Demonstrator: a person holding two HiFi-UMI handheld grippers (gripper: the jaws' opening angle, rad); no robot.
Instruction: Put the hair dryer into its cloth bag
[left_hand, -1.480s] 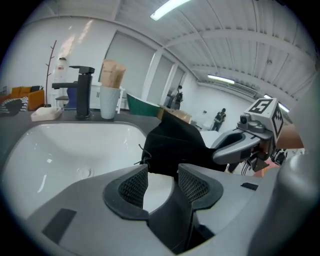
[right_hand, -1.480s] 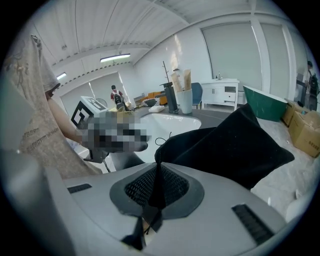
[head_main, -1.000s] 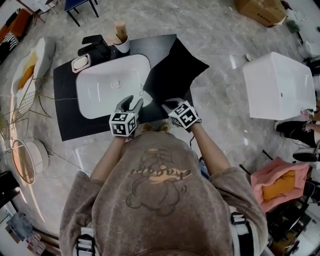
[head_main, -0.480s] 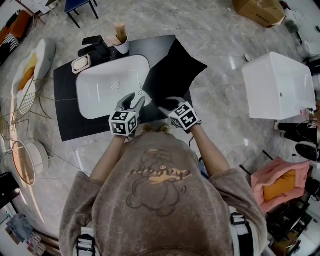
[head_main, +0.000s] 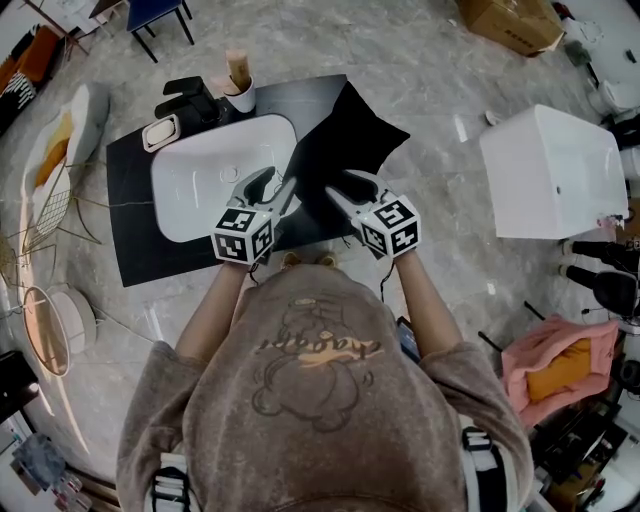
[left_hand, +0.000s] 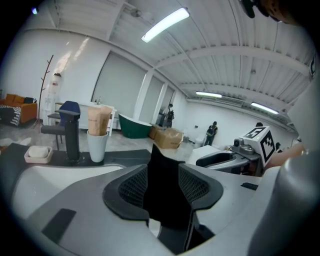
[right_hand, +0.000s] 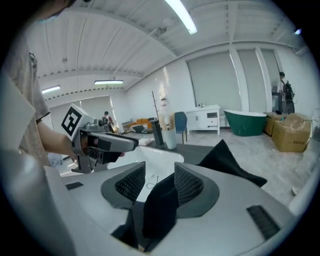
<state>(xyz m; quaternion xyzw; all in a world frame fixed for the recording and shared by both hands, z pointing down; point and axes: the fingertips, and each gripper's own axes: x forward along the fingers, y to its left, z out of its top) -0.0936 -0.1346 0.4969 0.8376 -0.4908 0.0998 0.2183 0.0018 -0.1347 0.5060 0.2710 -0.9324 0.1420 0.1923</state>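
The black cloth bag (head_main: 350, 140) lies on the black counter (head_main: 130, 225), right of the white sink (head_main: 195, 195). My left gripper (head_main: 268, 186) is at the bag's near left edge. In the left gripper view its pads are shut on a fold of the bag (left_hand: 161, 205), which fills the gap. My right gripper (head_main: 345, 188) is at the near right edge. Its jaws have opened wide and just been closing a little. Cloth (right_hand: 160, 205) hangs between them against one pad, with a gap to the other. No hair dryer shows in any view.
At the back of the counter stand a black faucet (head_main: 195, 95), a soap dish (head_main: 160, 128) and a white cup (head_main: 240, 88). A white tub (head_main: 555, 170) stands on the floor at the right, with a cardboard box (head_main: 520, 20) beyond it.
Both grippers have risen and moved further over the bag's near edge. The right gripper's jaws, closed a second ago, now stand apart.
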